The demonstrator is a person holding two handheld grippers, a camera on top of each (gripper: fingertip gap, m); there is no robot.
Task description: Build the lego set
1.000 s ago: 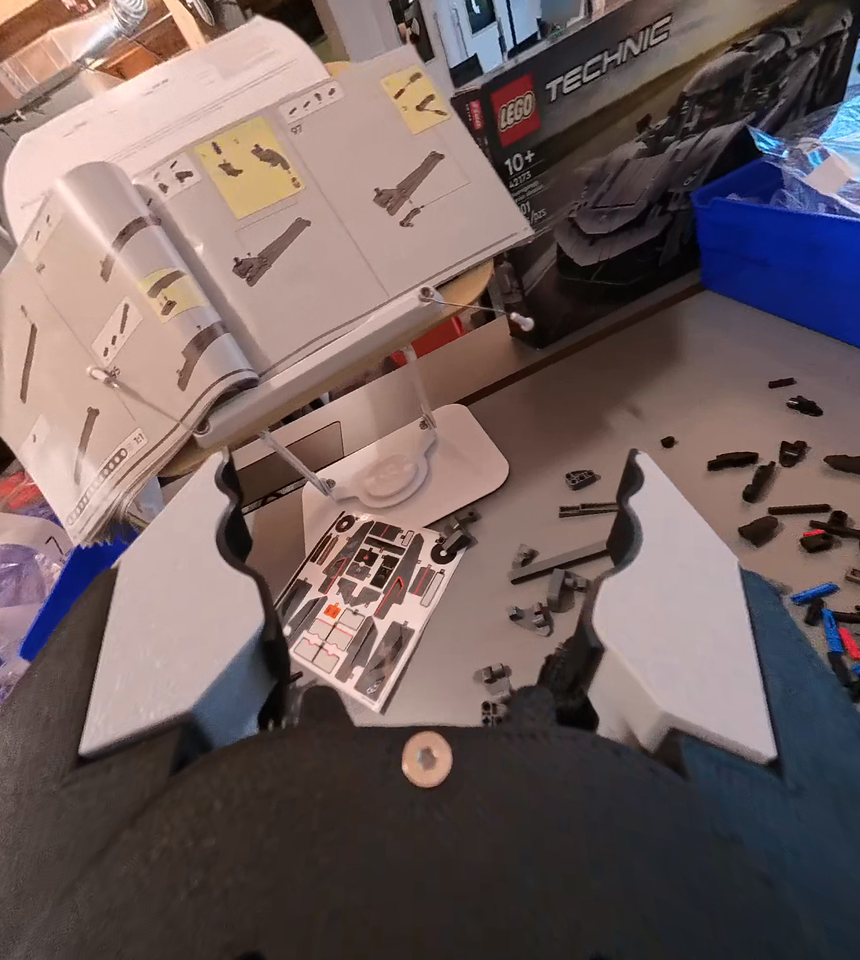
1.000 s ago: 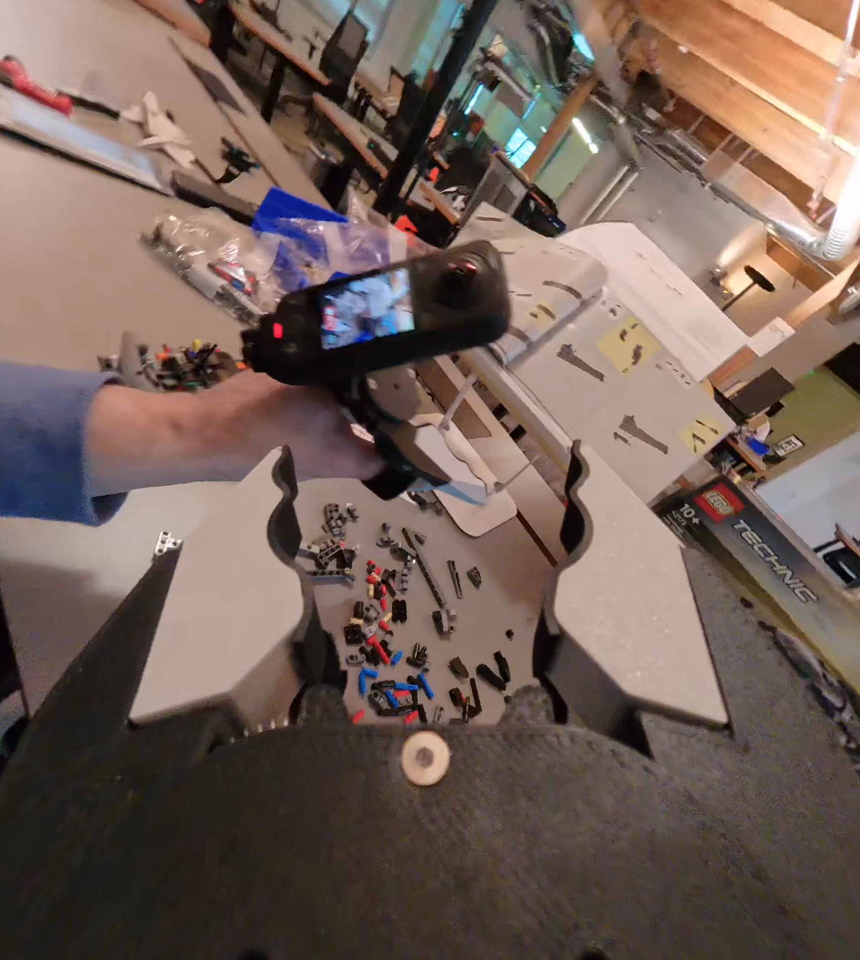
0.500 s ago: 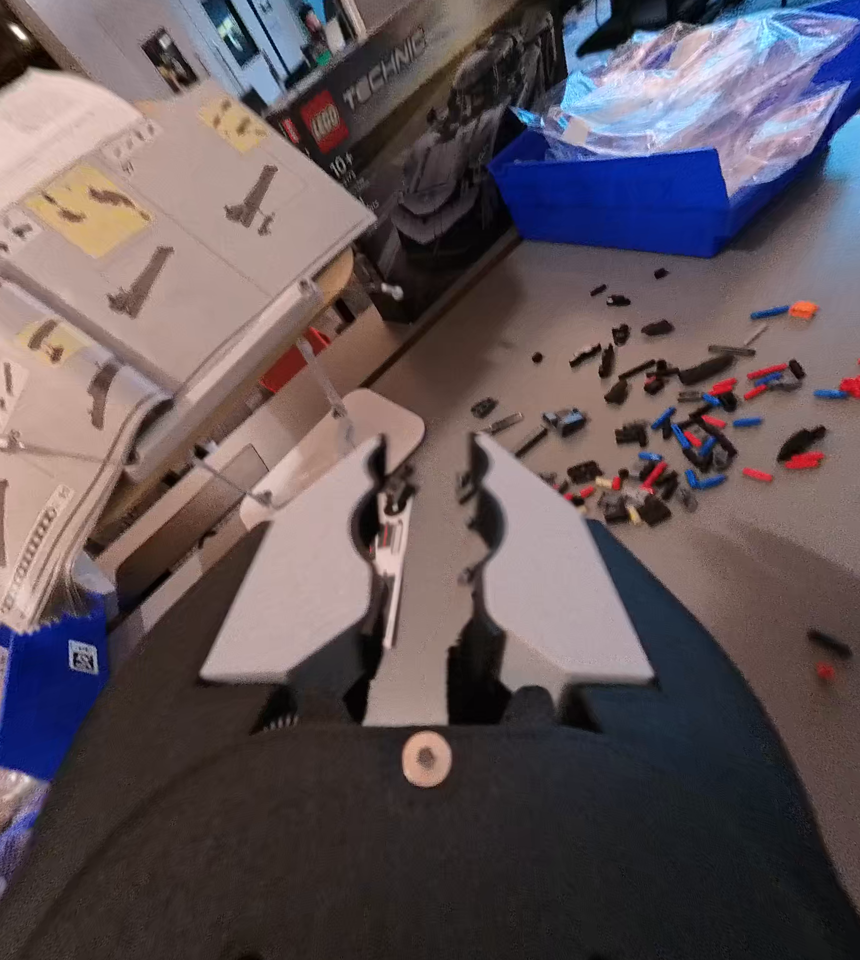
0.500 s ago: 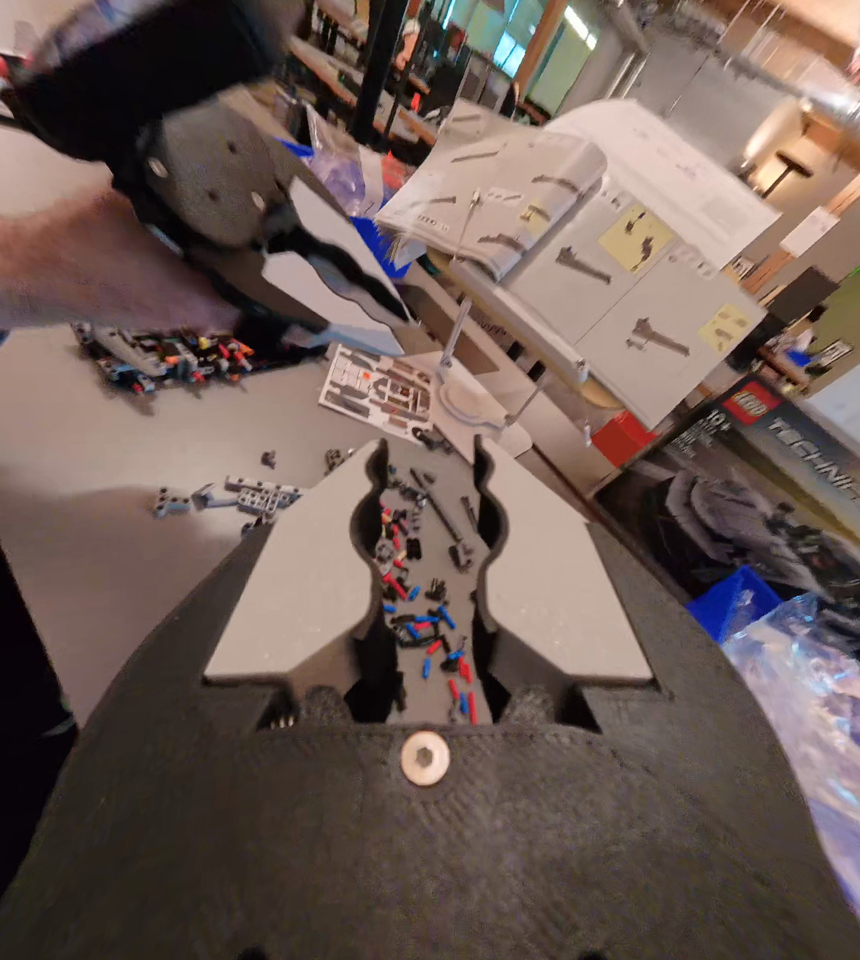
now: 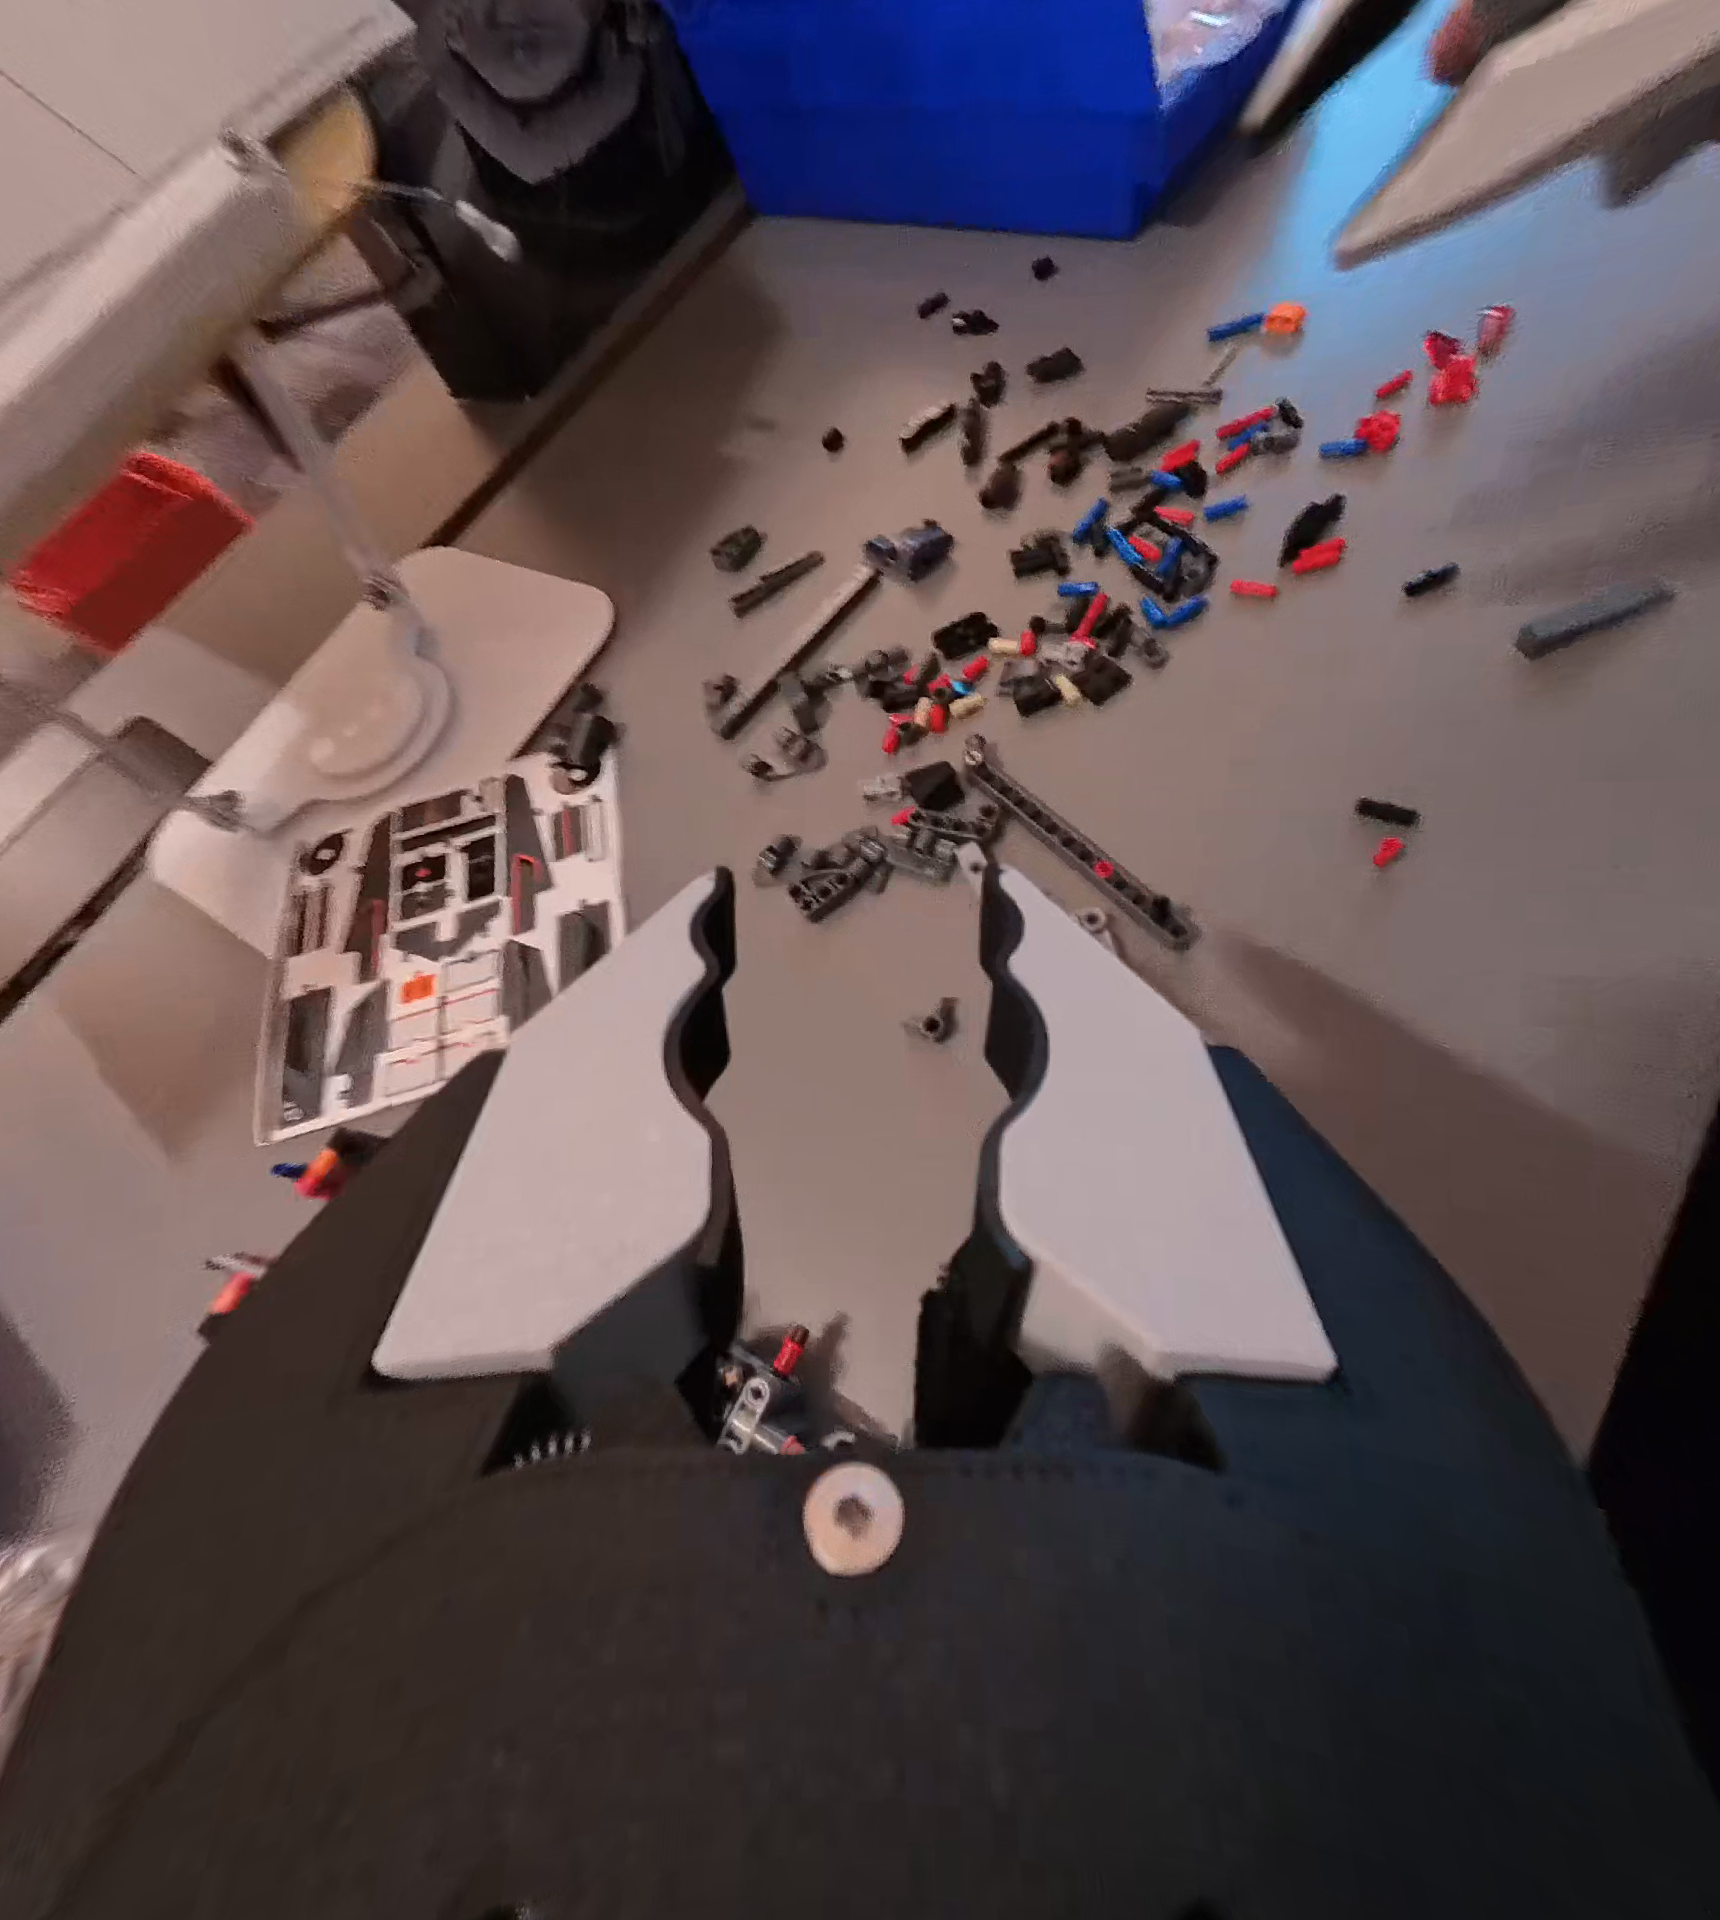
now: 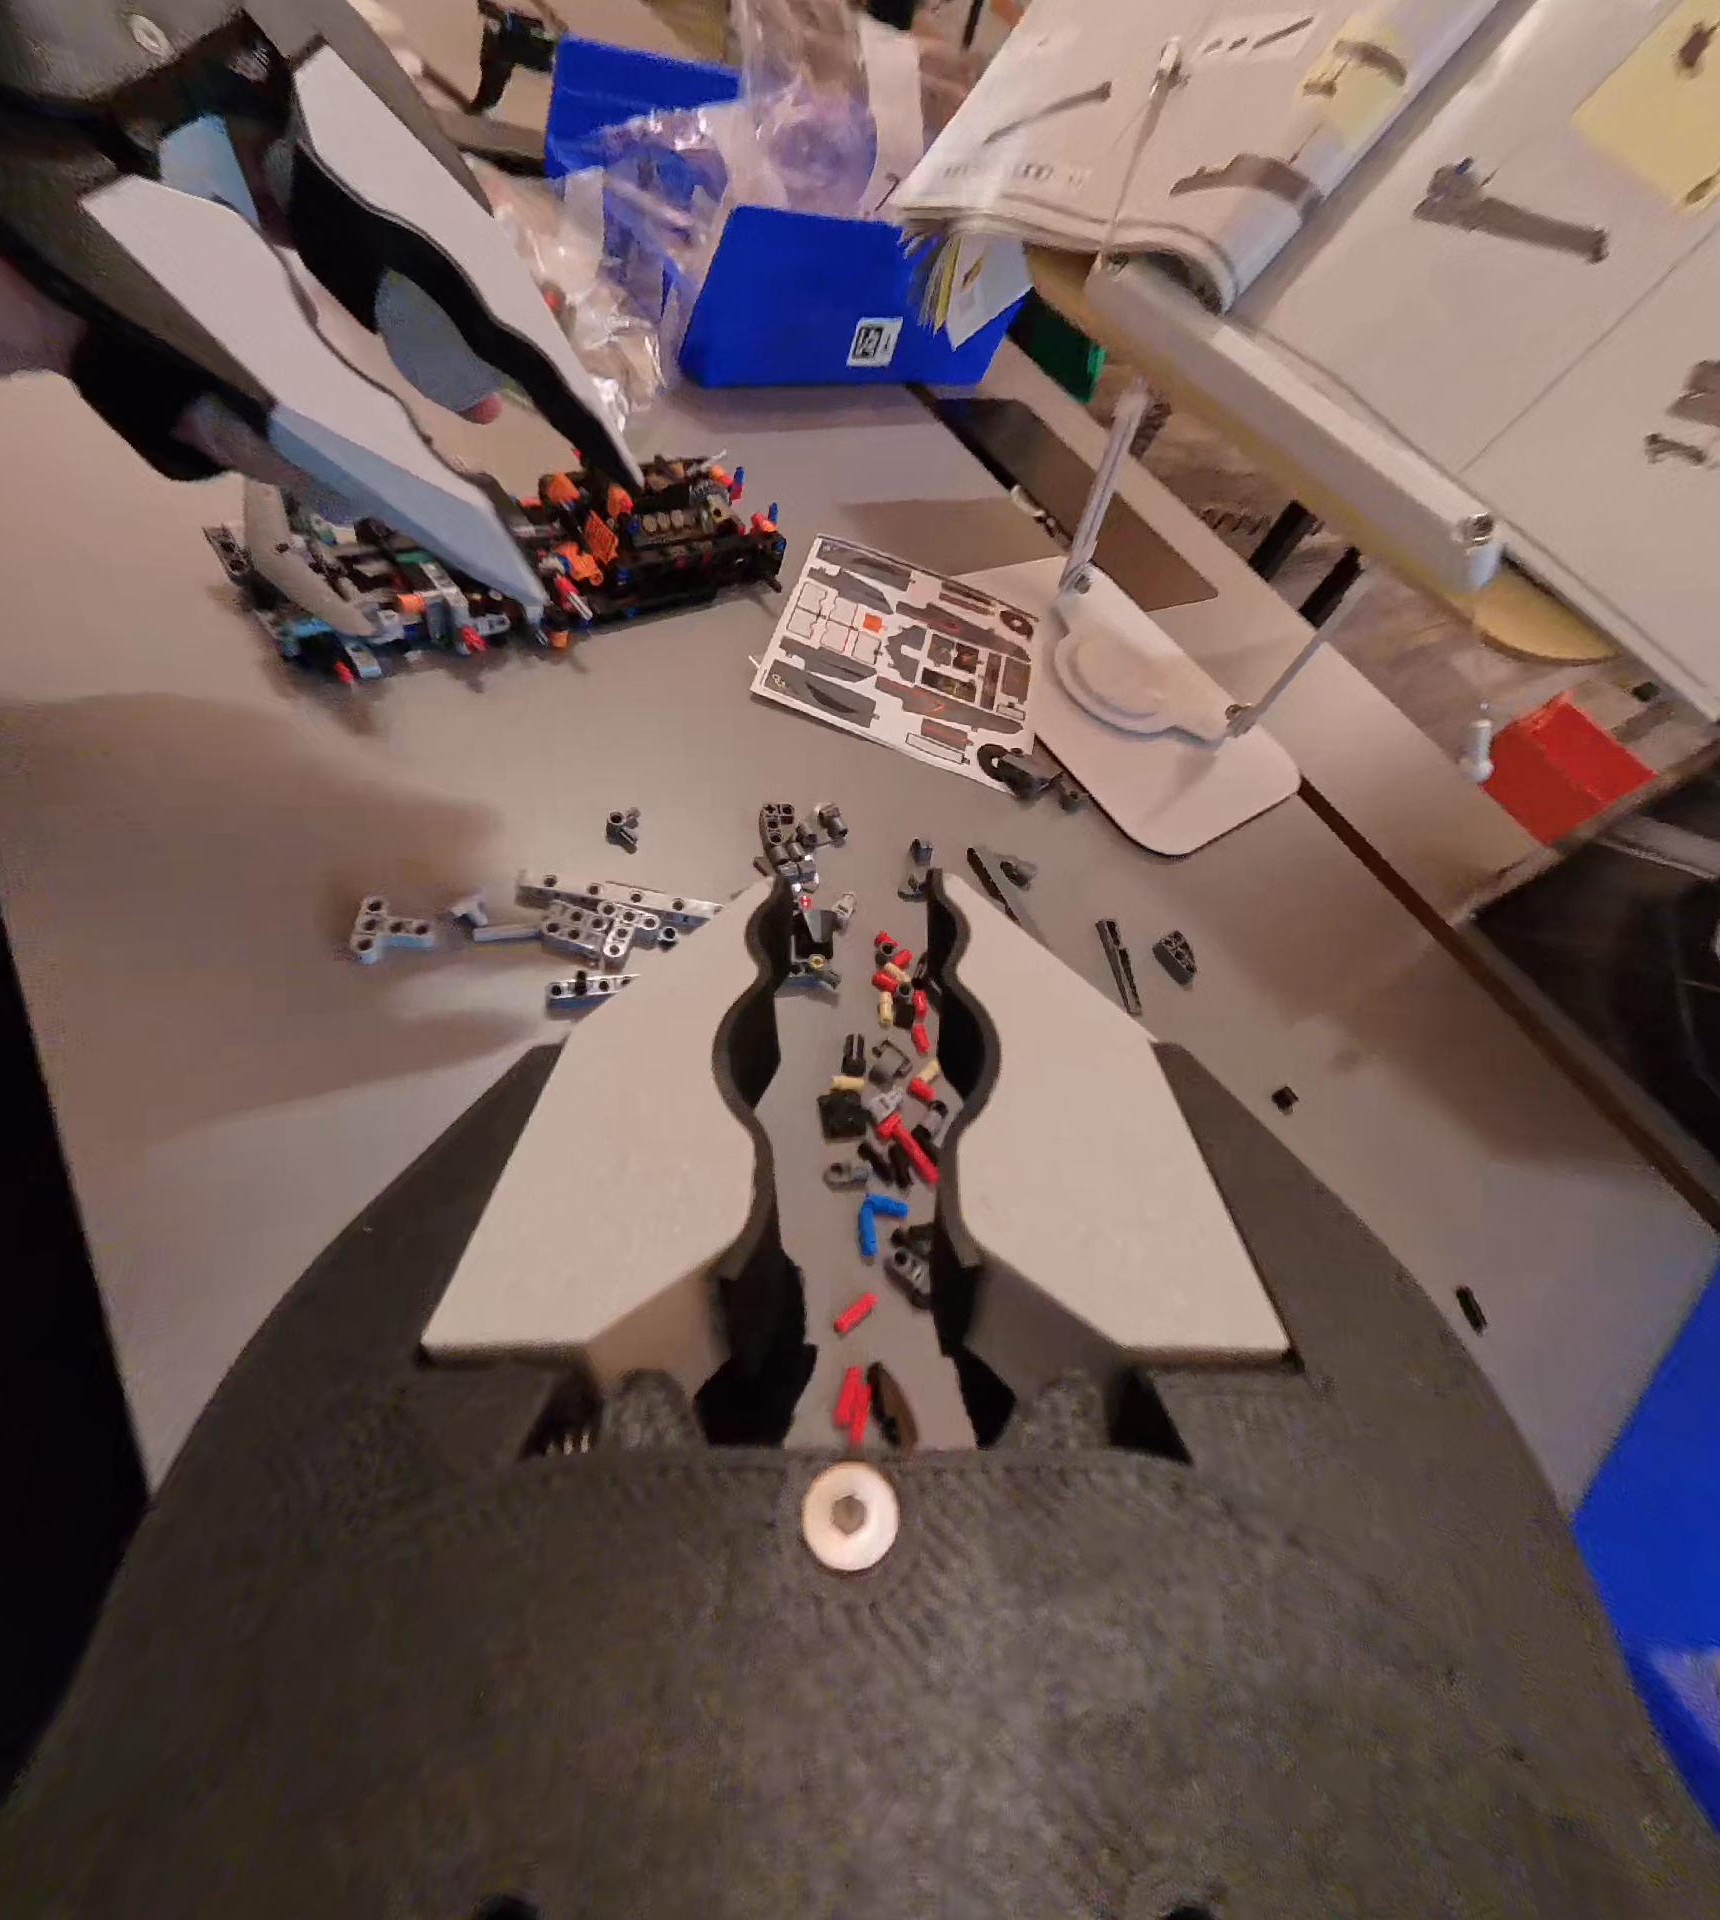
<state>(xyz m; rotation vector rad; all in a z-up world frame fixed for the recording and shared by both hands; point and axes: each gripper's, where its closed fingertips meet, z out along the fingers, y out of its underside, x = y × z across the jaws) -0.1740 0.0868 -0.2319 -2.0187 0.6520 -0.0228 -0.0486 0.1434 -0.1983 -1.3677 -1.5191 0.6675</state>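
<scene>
Left gripper (image 5: 856,904): jaws spread, empty, over bare table at frame centre | right gripper (image 6: 848,894): jaws narrowly apart, empty, above loose pieces (image 6: 887,1101) | part-built model (image 6: 523,561): upper left of right view, under left gripper, which is nearer; long axis left-right.

right claw (image 6: 851,894): parted, empty | over loose pieces (image 6: 887,1091) | left claw (image 6: 575,520) above partial build (image 6: 669,540)

Grey table (image 5: 1458,935) strewn with black, red, blue and tan pieces (image 5: 1074,582); a black-grey-red sticker sheet (image 5: 440,945) at left; blue bin (image 5: 939,114) far.
</scene>
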